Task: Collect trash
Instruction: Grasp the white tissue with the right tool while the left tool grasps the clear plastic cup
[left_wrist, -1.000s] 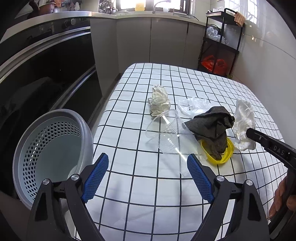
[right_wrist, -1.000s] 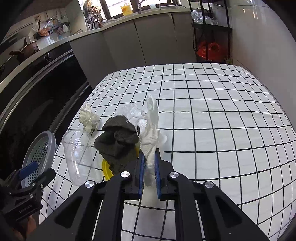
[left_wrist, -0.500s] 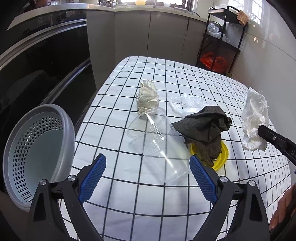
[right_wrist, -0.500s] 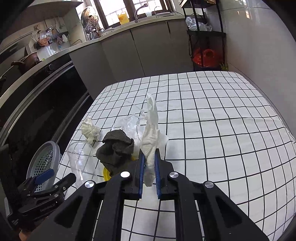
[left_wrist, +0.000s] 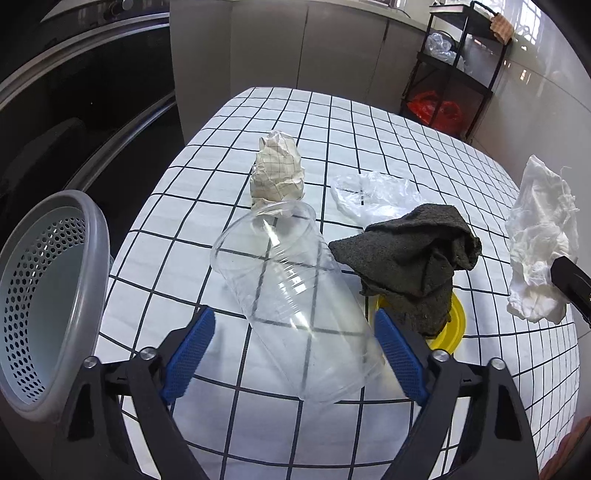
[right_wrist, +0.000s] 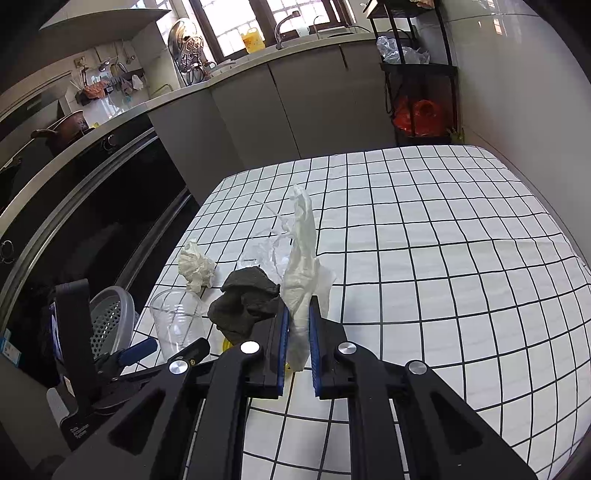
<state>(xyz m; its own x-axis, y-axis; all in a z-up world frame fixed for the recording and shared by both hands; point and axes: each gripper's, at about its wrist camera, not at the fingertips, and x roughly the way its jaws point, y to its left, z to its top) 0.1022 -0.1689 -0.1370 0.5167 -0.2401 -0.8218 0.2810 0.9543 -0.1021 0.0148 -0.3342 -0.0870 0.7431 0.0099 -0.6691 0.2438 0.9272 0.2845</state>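
L wrist view only: yellow lid (left_wrist: 456, 325) under dark cloth (left_wrist: 410, 254). Left gripper (left_wrist: 295, 350) pitched down, jaws just closing, straddling clear cup (left_wrist: 291, 295), unpressed. Right gripper (right_wrist: 295, 332) clamps white tissue (right_wrist: 301, 266).

One clear plastic cup (left_wrist: 291, 295), one crumpled paper wad (left_wrist: 277, 171), one white tissue (left_wrist: 541, 236), one dark cloth (left_wrist: 413, 258), one yellow lid (left_wrist: 456, 325), one plastic wrapper (left_wrist: 373, 194), one perforated basket (left_wrist: 48, 295).
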